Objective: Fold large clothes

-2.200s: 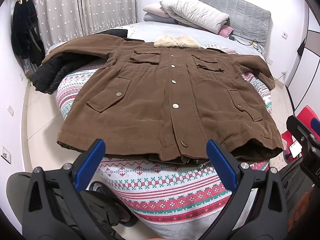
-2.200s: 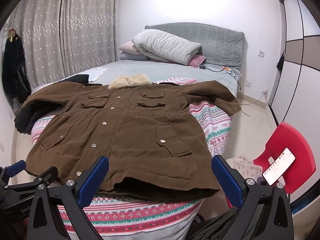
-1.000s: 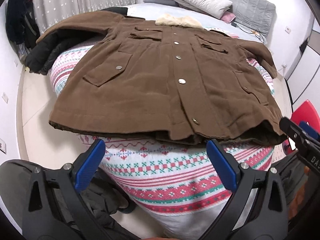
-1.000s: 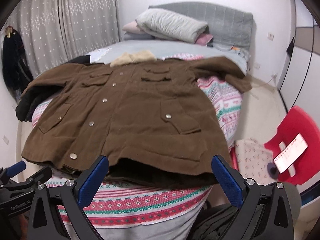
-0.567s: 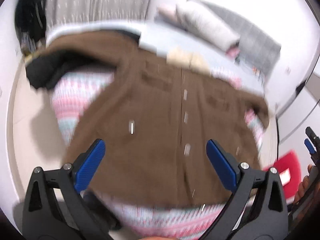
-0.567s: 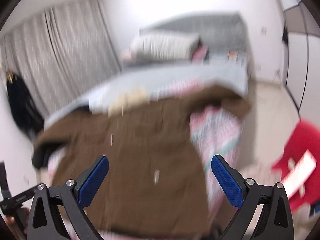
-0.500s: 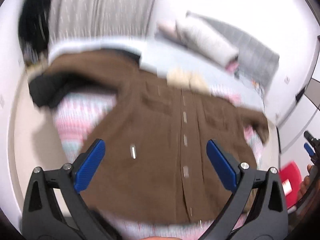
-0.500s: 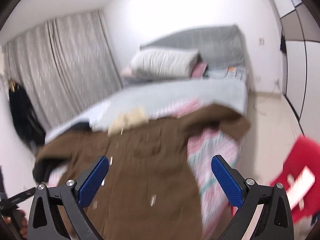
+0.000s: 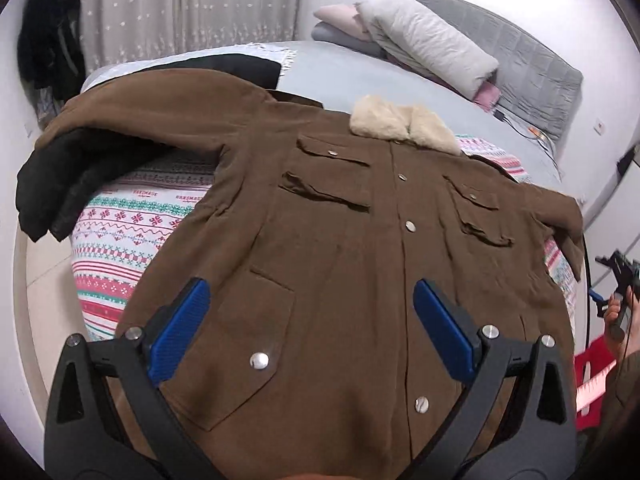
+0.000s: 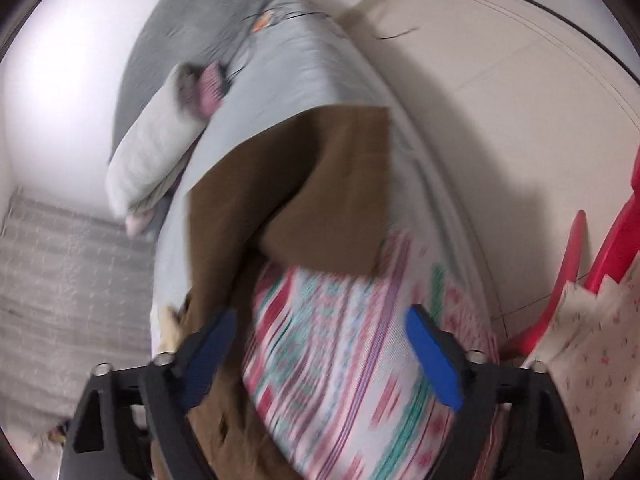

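Observation:
A large brown coat (image 9: 344, 264) with a cream fleece collar (image 9: 400, 128) lies spread face up on the bed, buttons shut, both sleeves out to the sides. My left gripper (image 9: 312, 320) is open and empty, held above the coat's lower left pocket. My right gripper (image 10: 320, 348) is open and empty, tilted, over the patterned blanket (image 10: 344, 344) near the coat's right sleeve (image 10: 320, 184). The right gripper also shows small at the far right edge of the left wrist view (image 9: 616, 280).
A black garment (image 9: 60, 176) lies under the left sleeve. Grey pillows (image 9: 424, 44) and a grey headboard (image 9: 532, 76) are at the bed's far end. A red chair (image 10: 600, 248) with a floral cloth (image 10: 592, 360) stands on the floor to the right. Curtains (image 9: 180, 8) hang behind.
Both grippers have risen and moved forward from the bed's foot. The left now hovers over the coat. The right has swung out and tilted toward the right sleeve. Both stay open.

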### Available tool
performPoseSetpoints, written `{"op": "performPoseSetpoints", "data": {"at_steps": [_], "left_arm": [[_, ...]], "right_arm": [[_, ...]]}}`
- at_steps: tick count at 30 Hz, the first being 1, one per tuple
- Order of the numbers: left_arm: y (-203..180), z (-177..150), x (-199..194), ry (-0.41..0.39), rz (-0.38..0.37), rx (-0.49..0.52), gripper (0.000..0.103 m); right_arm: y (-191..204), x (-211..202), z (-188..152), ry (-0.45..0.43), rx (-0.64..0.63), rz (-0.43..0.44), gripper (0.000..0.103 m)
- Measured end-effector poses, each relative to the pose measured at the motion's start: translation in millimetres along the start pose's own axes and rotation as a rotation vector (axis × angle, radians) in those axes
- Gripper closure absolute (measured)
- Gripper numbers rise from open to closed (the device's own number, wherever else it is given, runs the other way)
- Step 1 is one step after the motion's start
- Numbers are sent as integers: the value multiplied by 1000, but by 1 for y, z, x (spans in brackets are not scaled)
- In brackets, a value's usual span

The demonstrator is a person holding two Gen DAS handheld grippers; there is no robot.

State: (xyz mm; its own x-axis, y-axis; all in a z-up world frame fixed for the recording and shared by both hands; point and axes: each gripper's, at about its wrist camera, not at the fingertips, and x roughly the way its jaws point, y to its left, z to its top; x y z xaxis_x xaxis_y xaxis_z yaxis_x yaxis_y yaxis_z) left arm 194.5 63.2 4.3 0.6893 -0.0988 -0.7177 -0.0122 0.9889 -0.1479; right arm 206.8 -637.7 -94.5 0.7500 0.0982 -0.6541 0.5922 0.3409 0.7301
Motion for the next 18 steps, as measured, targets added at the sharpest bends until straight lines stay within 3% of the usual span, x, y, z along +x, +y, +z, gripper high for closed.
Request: {"op": "performPoseSetpoints", "data": {"at_steps": [5,6,8,9,10,13,18], "left_arm": [[-14,1,13,22,0,22,2],[-17,0,16,29,1,34,2],[-22,0,22,36,9,56,2],[-22,-1,24,38,16,65,2],[-21,-1,26,41,22,69,2],[-17,1,26,46,27,56,2],[-9,3,25,41,27,27,2]], "right_arm": [[2,32,18,-23,-37,4,42],[8,41,18,-12,-60,-5,50],[15,53,15,9,-99,-62,78],[18,55,15,2,-123,-109,100],[20,56,14,-15,-145,-132,100],[33,33,17,-91,-205,-79,102],[77,-61,21,-359,-333,77,102]]}}
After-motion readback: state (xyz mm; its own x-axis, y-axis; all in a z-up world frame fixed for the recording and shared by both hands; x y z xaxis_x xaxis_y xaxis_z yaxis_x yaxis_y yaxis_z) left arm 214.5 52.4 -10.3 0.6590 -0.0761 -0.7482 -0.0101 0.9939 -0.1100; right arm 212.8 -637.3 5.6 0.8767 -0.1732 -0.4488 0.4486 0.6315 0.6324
